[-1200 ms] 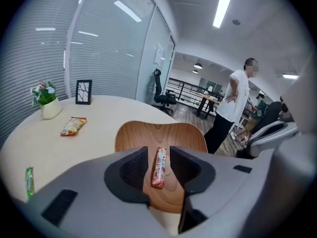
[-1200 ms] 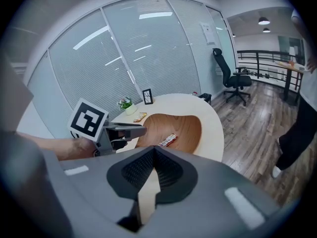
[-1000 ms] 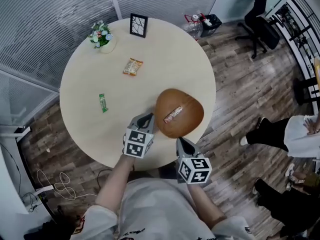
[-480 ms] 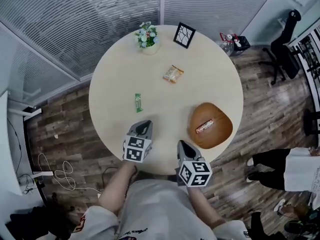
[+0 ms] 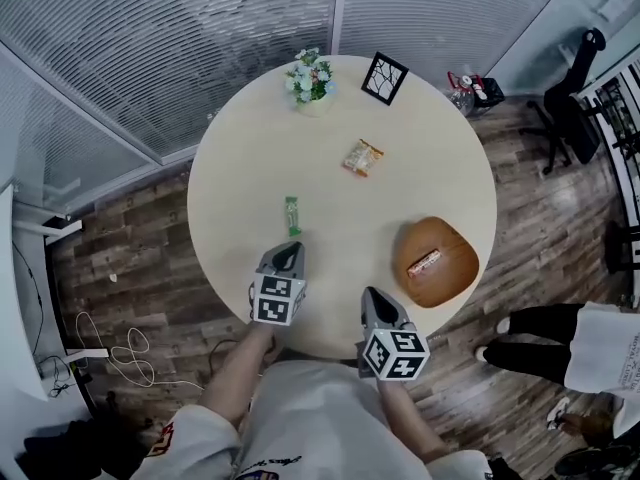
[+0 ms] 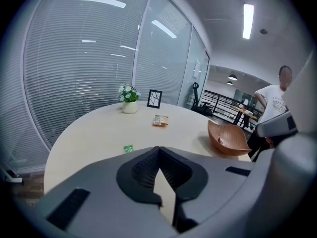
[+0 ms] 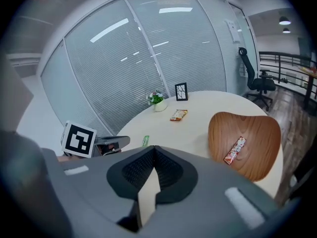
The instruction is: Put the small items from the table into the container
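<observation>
Shifted away from wooden bowl [image 5: 455, 270]: left gripper [image 5: 290, 249], right gripper [image 5: 373, 294], both jaws pressed together, empty.

Grey left gripper [image 5: 289, 247] and right gripper [image 5: 373, 294], black-and-white marker cubes [image 5: 278, 299], white T-shirt [image 5: 310, 418]

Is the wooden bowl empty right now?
Not empty: one red bar lies inside the bowl.

A round table [image 5: 250, 158] stands on dark plank floor [image 5: 130, 258] beside glass walls [image 5: 180, 38] with blinds; an office chair [image 5: 570, 108] sits apart.
</observation>
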Demonstrator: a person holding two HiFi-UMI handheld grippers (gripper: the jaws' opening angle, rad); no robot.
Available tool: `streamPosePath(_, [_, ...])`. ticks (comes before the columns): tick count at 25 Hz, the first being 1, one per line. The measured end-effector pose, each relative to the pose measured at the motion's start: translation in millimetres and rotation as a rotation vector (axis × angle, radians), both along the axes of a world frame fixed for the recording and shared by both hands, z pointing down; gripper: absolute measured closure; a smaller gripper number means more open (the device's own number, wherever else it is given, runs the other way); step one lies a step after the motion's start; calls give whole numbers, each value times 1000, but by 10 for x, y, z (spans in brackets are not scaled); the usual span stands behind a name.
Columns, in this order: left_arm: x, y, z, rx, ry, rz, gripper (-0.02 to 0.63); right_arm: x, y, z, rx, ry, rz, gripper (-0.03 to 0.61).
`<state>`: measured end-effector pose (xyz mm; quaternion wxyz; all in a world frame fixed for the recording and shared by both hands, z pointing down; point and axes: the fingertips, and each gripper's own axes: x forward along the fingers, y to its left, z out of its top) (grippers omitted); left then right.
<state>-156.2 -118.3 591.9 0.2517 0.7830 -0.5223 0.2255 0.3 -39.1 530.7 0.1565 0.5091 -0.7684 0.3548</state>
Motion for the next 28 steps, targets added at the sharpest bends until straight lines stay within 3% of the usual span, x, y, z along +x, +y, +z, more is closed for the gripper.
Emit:
streamPosePath(6, [-338,-290,331,-50,-26,-114,607,83,61,31,-19,35,56,577])
streamPosePath(9, [-423,-472,542,-84,-15,-158,514,116,119,74,-32,45,87,577])
streamPosePath(15, [-401,-654,941,-198,-26,-162,426,193,111,120,-51,50,138,577])
streamPosePath(24, [-313,-673,1243,-267,-140,-121,430,346,124,147,-58,45,195,577])
streamPosePath(28, [-288,-643,1242,-260,-178,-76,562,348,144,155,-60,42,198,577])
